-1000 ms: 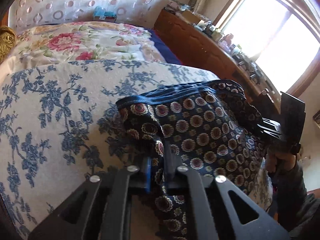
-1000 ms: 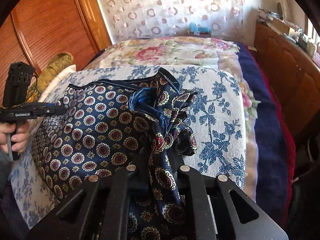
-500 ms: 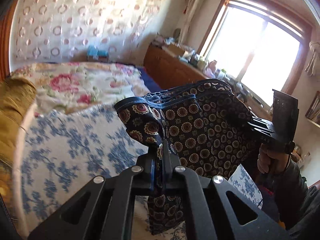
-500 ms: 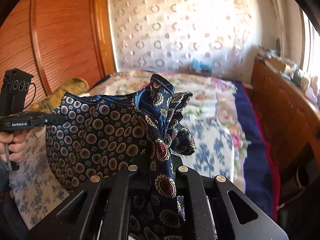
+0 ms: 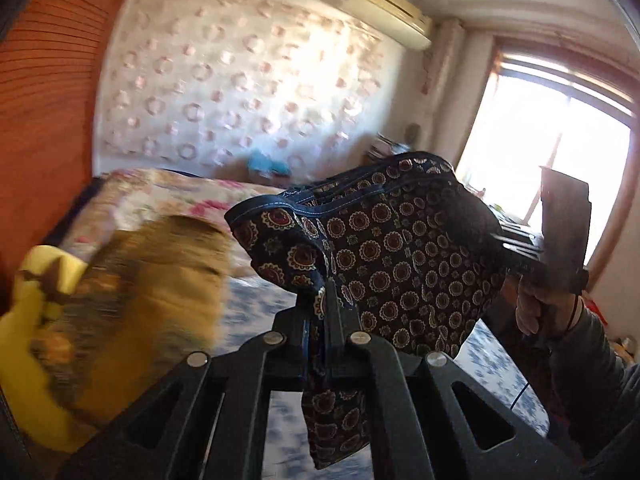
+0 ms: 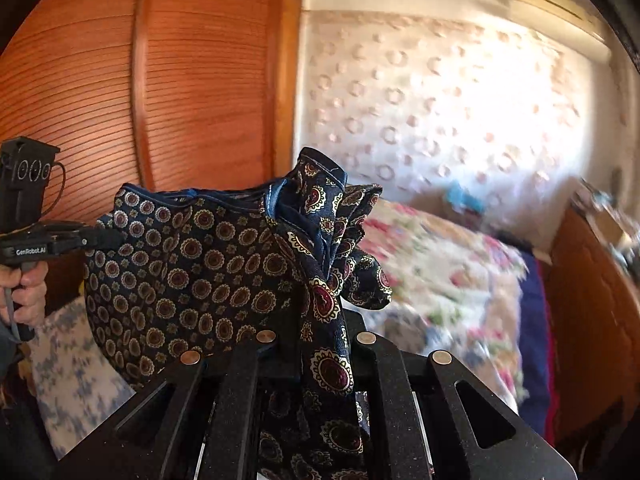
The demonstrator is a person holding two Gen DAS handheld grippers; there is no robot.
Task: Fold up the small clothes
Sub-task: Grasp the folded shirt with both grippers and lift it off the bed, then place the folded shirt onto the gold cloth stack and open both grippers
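Since earlier, we lifted the patterned shorts [image 5: 392, 264] off the bed [image 5: 256, 304]; left claw [image 5: 326, 316] and right claw [image 6: 320, 320], at three o'clock, clamped them shut, ready for folding.

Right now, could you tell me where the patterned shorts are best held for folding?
By the blue-trimmed waistband, one end from each side. The patterned shorts hang spread between the left hand-held gripper and the right hand-held gripper, each shut on a bunched end; that edge looks firmest.
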